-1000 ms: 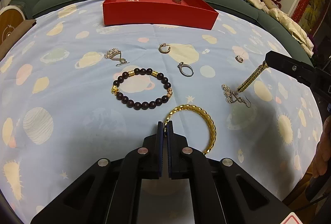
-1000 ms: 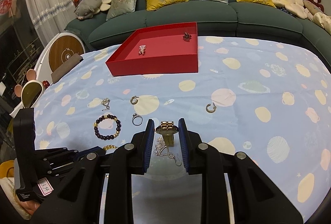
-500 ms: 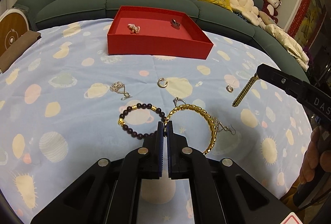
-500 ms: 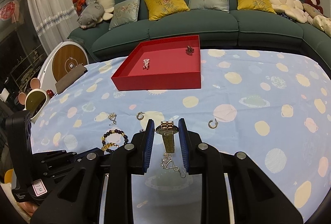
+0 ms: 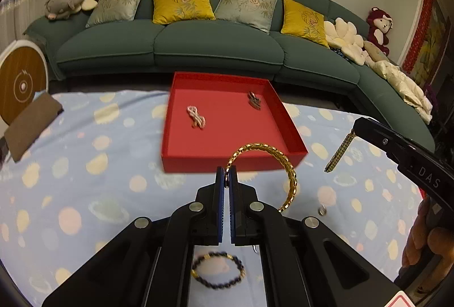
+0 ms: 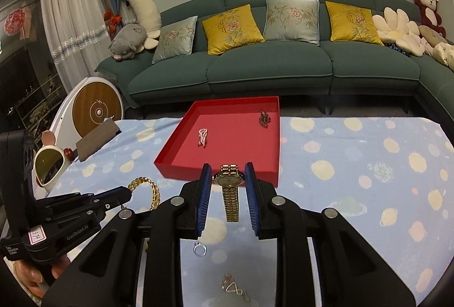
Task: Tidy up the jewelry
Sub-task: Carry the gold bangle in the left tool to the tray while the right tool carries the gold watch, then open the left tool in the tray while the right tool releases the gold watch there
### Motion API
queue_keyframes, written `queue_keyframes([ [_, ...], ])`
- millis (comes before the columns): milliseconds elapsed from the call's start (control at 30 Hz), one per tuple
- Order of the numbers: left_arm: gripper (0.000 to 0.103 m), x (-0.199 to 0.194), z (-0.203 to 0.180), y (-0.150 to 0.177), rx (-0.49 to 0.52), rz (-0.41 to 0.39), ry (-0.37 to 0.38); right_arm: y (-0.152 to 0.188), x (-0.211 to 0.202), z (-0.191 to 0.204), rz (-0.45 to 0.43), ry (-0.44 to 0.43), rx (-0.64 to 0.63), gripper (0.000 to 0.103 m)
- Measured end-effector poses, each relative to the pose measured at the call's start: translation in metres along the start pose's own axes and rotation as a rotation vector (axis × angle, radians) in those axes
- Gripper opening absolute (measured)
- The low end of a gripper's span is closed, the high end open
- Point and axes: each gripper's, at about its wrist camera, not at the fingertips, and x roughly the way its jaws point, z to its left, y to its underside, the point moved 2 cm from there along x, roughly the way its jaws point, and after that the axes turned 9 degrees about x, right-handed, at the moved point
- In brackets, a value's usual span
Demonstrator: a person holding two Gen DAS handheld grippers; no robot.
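Two pieces: both lifted off the cloth [image 5: 71, 165] since a second ago
My left claw [image 5: 226, 176]: pinched tight on gold bangle [image 5: 283, 165]
My right claw [image 6: 228, 179]: narrow, gripping gold watch [image 6: 229, 179]
Red tray [image 5: 227, 162]: just ahead now, so drop-off's next I guess

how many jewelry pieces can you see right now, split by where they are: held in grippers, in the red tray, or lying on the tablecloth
Held in grippers: 2, the gold bangle in the left gripper and the gold watch in the right gripper
In the red tray: 2, a pale beaded piece and a dark piece
On the tablecloth: 4, a beaded bracelet, a silver ring, a crystal earring, a small ring
Total: 8
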Motion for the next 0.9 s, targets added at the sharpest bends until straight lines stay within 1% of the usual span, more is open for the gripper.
queue_keyframes([
  [100,0.001,0.023,0.013,-0.033,0.010,-0.005,-0.033,-0.030,0.031,0.001,0.011,0.011,0.004,0.023],
  [167,0.001,0.046,0.023,-0.053,0.004,0.007,-0.044,-0.047,0.055,0.003,0.020,0.022,0.006,0.023],
  [267,0.001,0.082,0.036,-0.079,0.010,0.022,-0.080,-0.068,0.091,0.003,0.031,0.021,0.028,0.023],
  [300,0.001,0.095,0.040,-0.087,0.005,0.029,-0.091,-0.074,0.102,0.003,0.035,0.019,0.037,0.023],
  [433,0.001,0.143,0.057,-0.114,-0.036,0.060,-0.084,-0.089,0.147,0.003,0.055,0.014,0.063,0.023],
  [500,0.001,0.164,0.063,-0.123,-0.044,0.068,-0.111,-0.093,0.170,0.002,0.071,0.014,0.077,0.023],
  [600,0.001,0.193,0.066,-0.128,-0.049,0.100,-0.131,-0.090,0.200,-0.001,0.105,0.017,0.094,0.023],
  [733,0.002,0.229,0.065,-0.124,-0.032,0.173,-0.157,-0.080,0.232,-0.009,0.173,0.051,0.087,0.023],
  [767,0.003,0.236,0.066,-0.122,-0.026,0.196,-0.171,-0.075,0.236,-0.011,0.191,0.060,0.077,0.023],
  [833,0.005,0.248,0.068,-0.114,-0.032,0.232,-0.174,-0.067,0.239,-0.016,0.225,0.075,0.067,0.023],
  [900,0.006,0.253,0.071,-0.108,-0.050,0.252,-0.179,-0.057,0.239,-0.021,0.263,0.077,0.063,0.023],
])
